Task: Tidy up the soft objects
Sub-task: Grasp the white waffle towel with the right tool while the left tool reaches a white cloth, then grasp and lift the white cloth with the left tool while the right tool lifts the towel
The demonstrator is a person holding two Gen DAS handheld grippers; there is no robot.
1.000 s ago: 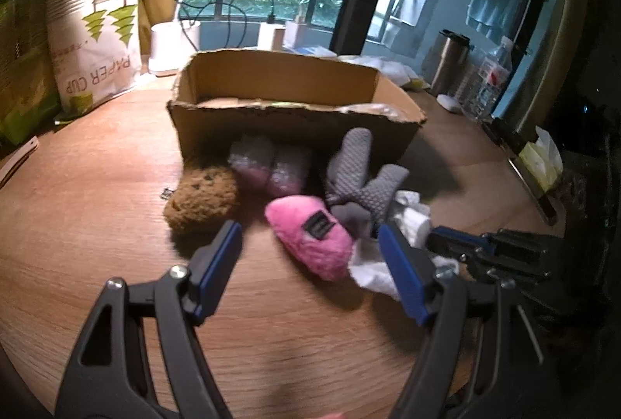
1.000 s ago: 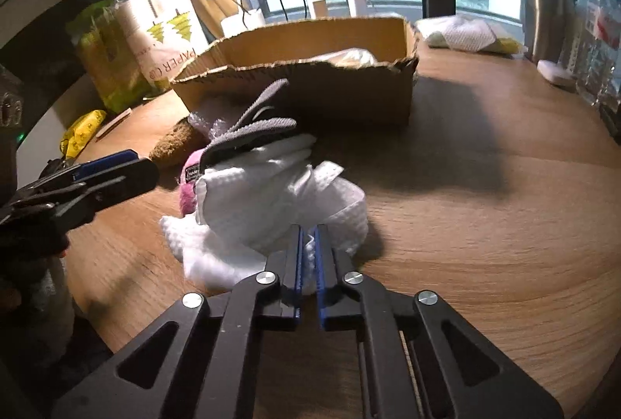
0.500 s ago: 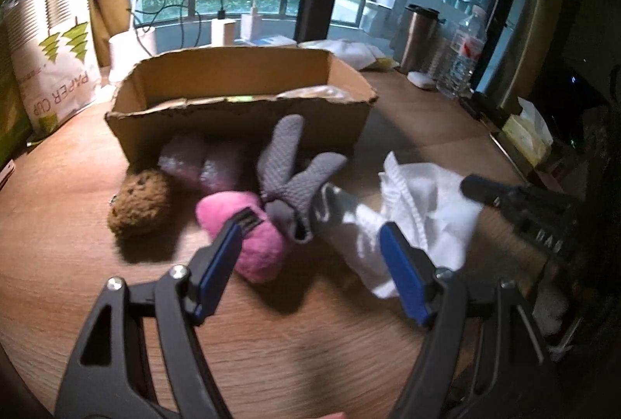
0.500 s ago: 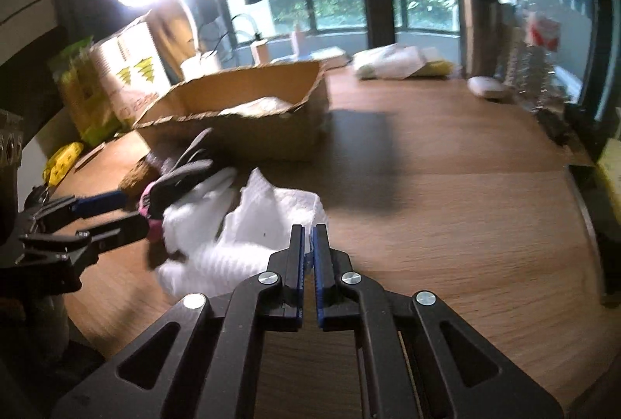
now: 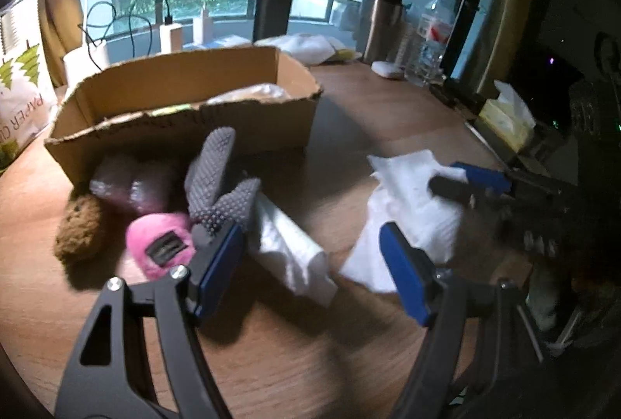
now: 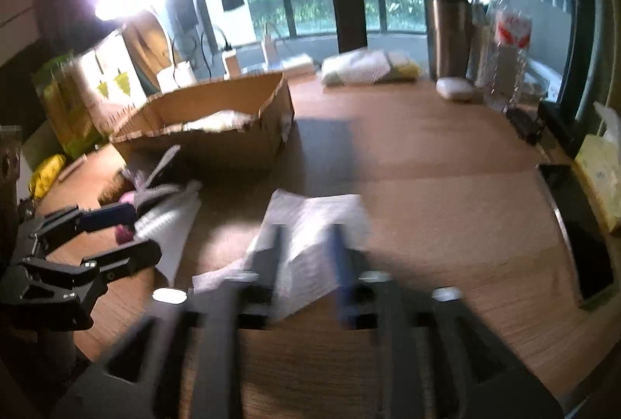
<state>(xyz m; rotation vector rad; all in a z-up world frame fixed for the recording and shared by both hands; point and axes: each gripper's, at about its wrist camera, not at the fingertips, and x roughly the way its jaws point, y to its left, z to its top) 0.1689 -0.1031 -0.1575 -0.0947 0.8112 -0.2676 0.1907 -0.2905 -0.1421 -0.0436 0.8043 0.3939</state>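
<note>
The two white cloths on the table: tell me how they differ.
The rolled white cloth lies bunched in a long roll beside the grey glove; the spread white cloth lies opened out and flatter. The rolled one sits by the pile near the cardboard box; the spread one lies apart, at the right hand-held gripper. Both are white and textured.

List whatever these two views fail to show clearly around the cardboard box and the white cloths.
- Open cardboard box: contents mostly hidden by its torn front wall in both views.
- Right hand-held gripper: motion-blurred in the right wrist view; whether it touches the white cloth sheet is unclear.
- Pinkish plastic-wrapped bundle: too blurred and shadowed to identify, left wrist view.
- Grey dotted glove: lower part hidden by the left hand-held gripper.
</note>
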